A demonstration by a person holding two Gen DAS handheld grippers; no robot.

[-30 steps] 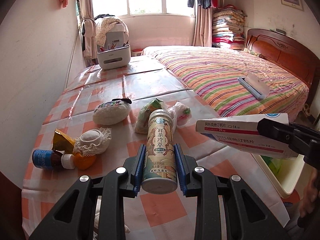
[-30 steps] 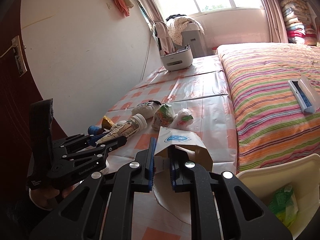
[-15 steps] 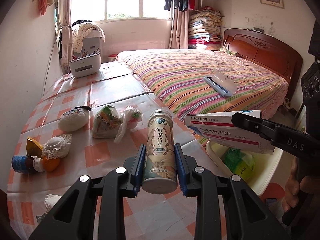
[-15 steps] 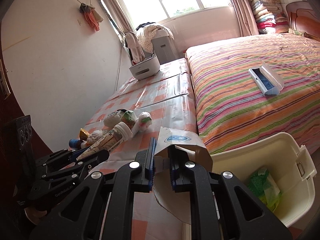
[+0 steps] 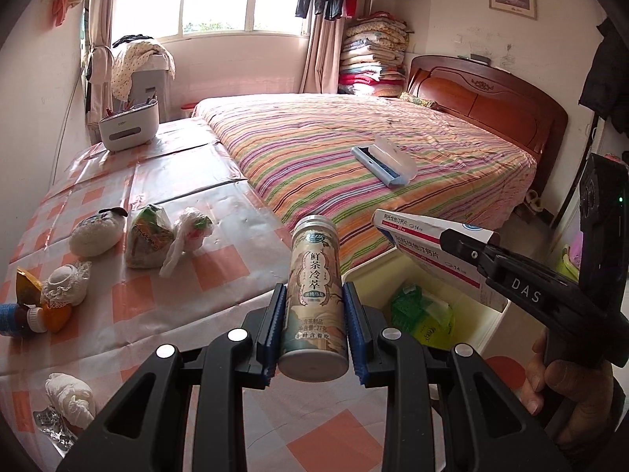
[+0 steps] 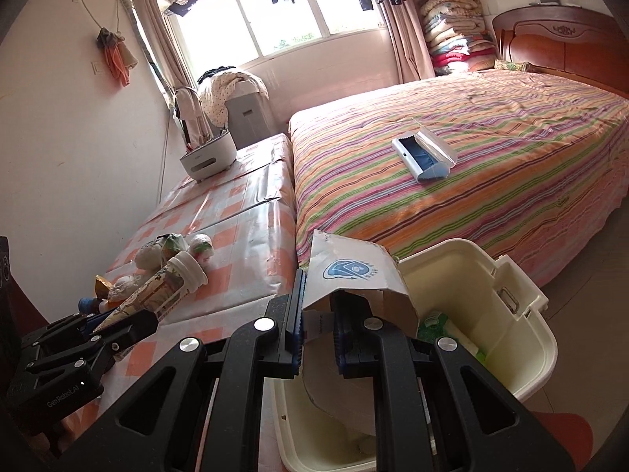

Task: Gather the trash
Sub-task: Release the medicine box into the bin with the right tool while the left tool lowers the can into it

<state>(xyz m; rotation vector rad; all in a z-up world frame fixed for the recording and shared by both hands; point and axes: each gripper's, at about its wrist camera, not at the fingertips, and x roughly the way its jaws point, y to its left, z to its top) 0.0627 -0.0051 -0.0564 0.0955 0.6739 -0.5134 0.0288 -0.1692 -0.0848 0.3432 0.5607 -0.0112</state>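
My left gripper (image 5: 314, 330) is shut on a tea bottle (image 5: 315, 291) with a printed label, held over the table edge beside the bin; the bottle also shows in the right wrist view (image 6: 165, 285). My right gripper (image 6: 317, 322) is shut on a white medicine box (image 6: 354, 275), held over the cream plastic bin (image 6: 523, 338). In the left wrist view the medicine box (image 5: 424, 247) hangs above the bin (image 5: 377, 271), which holds a green bag (image 5: 420, 310).
The checked tablecloth (image 5: 165, 295) holds more litter: a white pouch (image 5: 94, 232), snack bags (image 5: 147, 240), a small blue bottle (image 5: 15, 316), crumpled tissue (image 5: 70, 397). A striped bed (image 5: 373, 149) lies behind the bin. A white caddy (image 5: 127, 128) stands at the far end.
Both grippers have swung right, from over the table toward the bin. The medicine box now hangs over the bin and the bottle is at the table edge.
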